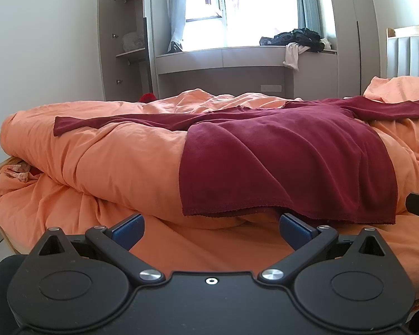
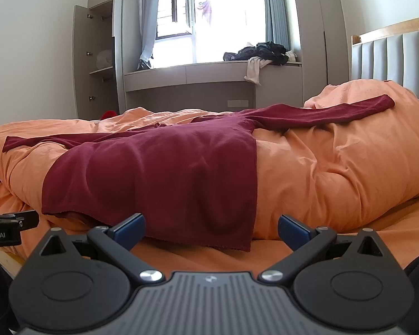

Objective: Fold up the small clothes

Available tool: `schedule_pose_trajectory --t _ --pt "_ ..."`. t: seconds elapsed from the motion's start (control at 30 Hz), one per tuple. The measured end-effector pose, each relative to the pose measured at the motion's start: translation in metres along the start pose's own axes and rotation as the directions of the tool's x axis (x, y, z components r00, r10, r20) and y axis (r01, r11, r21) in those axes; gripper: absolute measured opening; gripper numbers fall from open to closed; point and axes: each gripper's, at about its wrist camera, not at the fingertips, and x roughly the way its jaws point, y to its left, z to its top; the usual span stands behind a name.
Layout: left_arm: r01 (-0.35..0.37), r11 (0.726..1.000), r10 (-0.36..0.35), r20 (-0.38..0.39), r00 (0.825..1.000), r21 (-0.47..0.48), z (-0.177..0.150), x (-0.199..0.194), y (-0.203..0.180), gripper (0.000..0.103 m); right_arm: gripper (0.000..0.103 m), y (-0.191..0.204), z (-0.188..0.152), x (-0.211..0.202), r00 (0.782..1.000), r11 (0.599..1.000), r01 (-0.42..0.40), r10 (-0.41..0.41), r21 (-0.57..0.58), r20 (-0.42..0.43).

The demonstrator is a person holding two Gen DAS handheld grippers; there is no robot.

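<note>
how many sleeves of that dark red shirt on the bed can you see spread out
2. One long dark red sleeve stretches right onto the orange pillow; the other sleeve stretches left across the orange duvet.

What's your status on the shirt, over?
Left gripper open, right gripper open, both at the hem. Maroon shirt spread flat on orange duvet, sleeves out, unfolded. Nothing in the way.

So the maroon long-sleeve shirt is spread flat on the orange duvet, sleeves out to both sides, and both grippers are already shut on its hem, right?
Not quite. The maroon long-sleeve shirt is spread on the orange duvet with its sleeves out, but neither gripper is shut on the hem. The left wrist view shows the left gripper open and short of the hem; the right wrist view shows the right gripper open too.
</note>
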Motion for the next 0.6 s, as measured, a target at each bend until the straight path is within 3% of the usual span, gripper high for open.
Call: schedule_pose_trajectory --t 0.6 --pt "-0.005 1.0 0.005 -0.003 1.0 0.001 -0.0005 -0.0006 -0.0003 0.103 0.103 -0.002 -0.0013 0.0005 1.0 1.0 0.002 -0.002 0.004 -0.006"
